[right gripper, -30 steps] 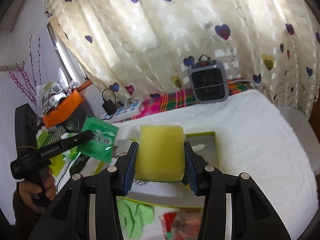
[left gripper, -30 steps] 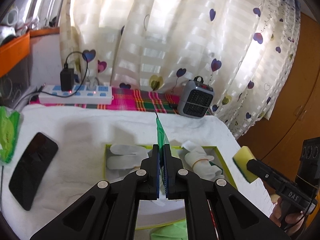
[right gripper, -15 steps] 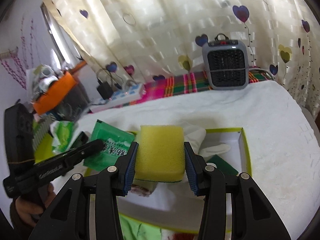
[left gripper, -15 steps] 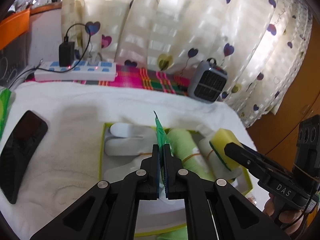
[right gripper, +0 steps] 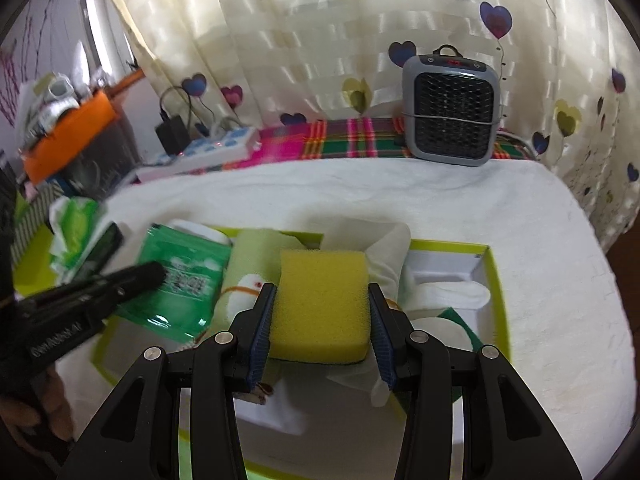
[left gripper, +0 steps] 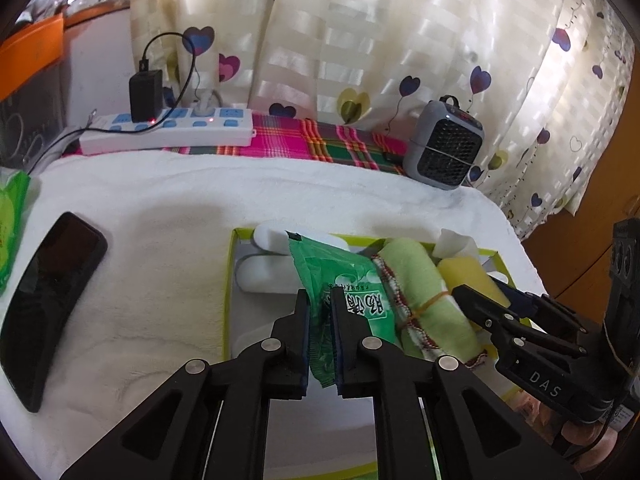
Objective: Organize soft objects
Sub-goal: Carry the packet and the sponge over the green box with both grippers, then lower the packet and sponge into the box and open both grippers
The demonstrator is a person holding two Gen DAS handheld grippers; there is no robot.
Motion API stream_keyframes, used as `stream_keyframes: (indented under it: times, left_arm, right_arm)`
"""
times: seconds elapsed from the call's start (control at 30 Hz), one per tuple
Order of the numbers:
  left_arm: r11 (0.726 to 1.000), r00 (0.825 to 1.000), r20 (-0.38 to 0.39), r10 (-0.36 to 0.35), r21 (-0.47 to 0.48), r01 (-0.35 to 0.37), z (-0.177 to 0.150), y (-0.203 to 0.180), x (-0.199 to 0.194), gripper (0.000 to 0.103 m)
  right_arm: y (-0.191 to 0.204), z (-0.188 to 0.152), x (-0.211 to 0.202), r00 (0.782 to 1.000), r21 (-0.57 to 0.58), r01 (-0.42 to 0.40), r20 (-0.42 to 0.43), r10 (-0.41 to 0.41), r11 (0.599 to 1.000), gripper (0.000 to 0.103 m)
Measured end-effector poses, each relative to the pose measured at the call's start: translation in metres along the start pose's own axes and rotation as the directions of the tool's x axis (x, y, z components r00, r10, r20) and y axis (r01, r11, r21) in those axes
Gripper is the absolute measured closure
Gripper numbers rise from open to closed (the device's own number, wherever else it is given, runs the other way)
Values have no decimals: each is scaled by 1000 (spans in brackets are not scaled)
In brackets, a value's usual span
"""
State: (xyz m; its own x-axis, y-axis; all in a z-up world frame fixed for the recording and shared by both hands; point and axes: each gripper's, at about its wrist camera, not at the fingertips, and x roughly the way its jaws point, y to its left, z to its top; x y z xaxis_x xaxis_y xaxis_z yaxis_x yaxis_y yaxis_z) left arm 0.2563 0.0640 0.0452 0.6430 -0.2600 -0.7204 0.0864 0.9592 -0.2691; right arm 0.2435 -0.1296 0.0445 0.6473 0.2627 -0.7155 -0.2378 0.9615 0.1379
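The left gripper [left gripper: 320, 308] is reaching down over the shallow lime-rimmed cardboard box [left gripper: 230, 280] on the white fluffy blanket [left gripper: 152, 248]. Its jaws have just been opening a little, with the crinkly green plastic tissue packet [left gripper: 340, 276] between them; the packet is leaning over to the right onto the rolled pale-green cloth bound with a rubber band [left gripper: 424, 292], and whether the pads are still pressing on it, I cannot tell. Ahead of its fingertips, white gloves [left gripper: 264, 280] are lying in the box.

The right gripper [right gripper: 322, 304] is hanging over the same box, clamping the blocky yellow foam sponge [right gripper: 322, 304] by its two sides, jaws about half spread. The sponge is sitting just above the box, the cloth roll to its left, crumpled white gloves [right gripper: 386, 256] to its right. Far ahead of both tools a small grey fan heater [right gripper: 452, 108] is standing on a plaid cloth [right gripper: 352, 140]. Left of the left gripper, a black phone [left gripper: 48, 300] is lying flat.
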Motion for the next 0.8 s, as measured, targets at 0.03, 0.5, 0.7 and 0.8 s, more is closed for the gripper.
stream_keyframes:
  times: [0.03,0.5,0.7,0.8]
  left_arm:
    - [1000,1000,-1,1,-1,-1,0,0,0,95]
    - [1000,1000,-19,15,-5,-15,-2,5,7,92]
    - [1000,1000,-22,22,-3,-22,-3,5,8,90]
    - [1000,999,-26,27,-7,-27,-3,6,8,83]
  right_arm:
    - [-1,0,0,1000,-4,1,2,-1,1000,58]
    - [5,-2,4,993,-105,121,16,-120,987,58]
    - [6,-3,6,993,-110,122,20,-120,986,58]
    - [8,-3,7,992,-125,128,25,-126,984,57]
